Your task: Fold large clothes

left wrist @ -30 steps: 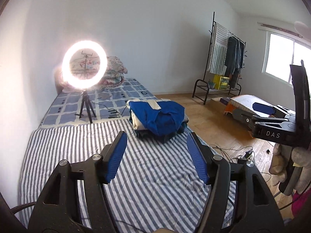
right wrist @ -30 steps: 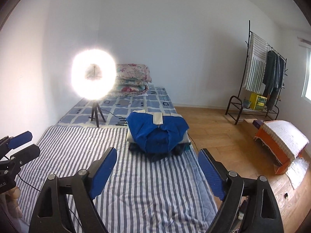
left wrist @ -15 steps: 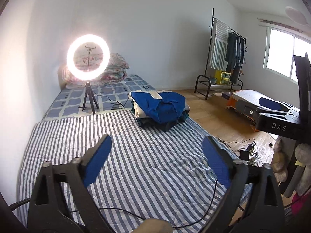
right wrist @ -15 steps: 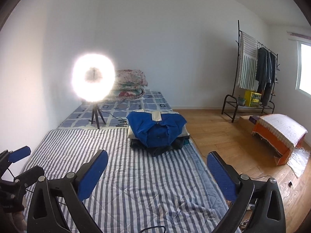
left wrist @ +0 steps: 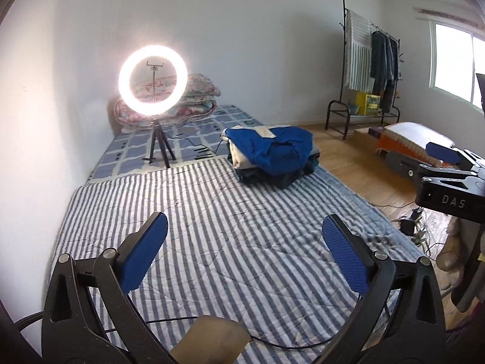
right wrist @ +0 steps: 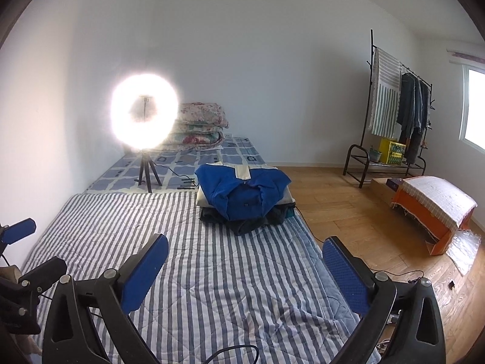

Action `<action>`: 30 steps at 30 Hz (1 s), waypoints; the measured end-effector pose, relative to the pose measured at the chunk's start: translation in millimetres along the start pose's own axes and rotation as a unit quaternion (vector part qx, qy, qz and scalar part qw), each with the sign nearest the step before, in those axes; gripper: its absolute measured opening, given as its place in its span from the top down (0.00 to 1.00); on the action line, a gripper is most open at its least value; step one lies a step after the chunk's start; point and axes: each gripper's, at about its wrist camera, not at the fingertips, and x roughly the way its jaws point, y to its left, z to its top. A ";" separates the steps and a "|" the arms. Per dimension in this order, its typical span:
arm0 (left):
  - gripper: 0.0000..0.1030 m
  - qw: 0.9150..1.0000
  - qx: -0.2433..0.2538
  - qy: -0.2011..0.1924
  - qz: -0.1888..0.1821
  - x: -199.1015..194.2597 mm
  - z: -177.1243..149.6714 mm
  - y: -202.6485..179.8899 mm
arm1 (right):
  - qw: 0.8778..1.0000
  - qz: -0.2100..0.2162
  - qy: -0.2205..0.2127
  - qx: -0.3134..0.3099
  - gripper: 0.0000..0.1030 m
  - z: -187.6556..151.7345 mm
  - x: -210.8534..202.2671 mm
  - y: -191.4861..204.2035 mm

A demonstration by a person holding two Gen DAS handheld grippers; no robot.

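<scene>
**Clothes stacked at the far end, both tongs hanging wide and bare**

The pile of clothes [left wrist: 271, 157] sits on the far right part of the striped quilt [left wrist: 230, 242], near the edge by the wooden floor [right wrist: 357, 212]. On top lies a blue garment [right wrist: 242, 191] with a pale strip at its collar end; under it there are pale and dark layers, but how many pieces are in there is hard to make out. The far side of the stack is hidden behind the blue top piece.

Left tongs [left wrist: 242, 254] hover over the near half of the quilt, blue pads spread far apart, nothing between them. Right tongs [right wrist: 245, 268] do the same, released and gripping nothing, well short of the pile. In the left wrist view the right tongs poke in at the right edge, mostly cut off; in the right wrist view the left tongs show only partly at the left edge.

Behind the pile, a ring light [left wrist: 153, 80] on a small tripod stands on the checked bedding [left wrist: 194, 139]; its glare washes out its own centre in the right wrist view. Folded floral quilts [right wrist: 200, 127] lie against the wall, partly screened by the light. A clothes rack [right wrist: 394, 115] stands to the right. A black cable [left wrist: 272, 341] crosses the quilt's near edge.
</scene>
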 end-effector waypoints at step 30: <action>0.00 1.000 -0.009 0.001 0.007 -1.9 -1.6 9.0 | 1.000 -0.004 0.010 -0.007 0.00 -9.1 14.1 6.3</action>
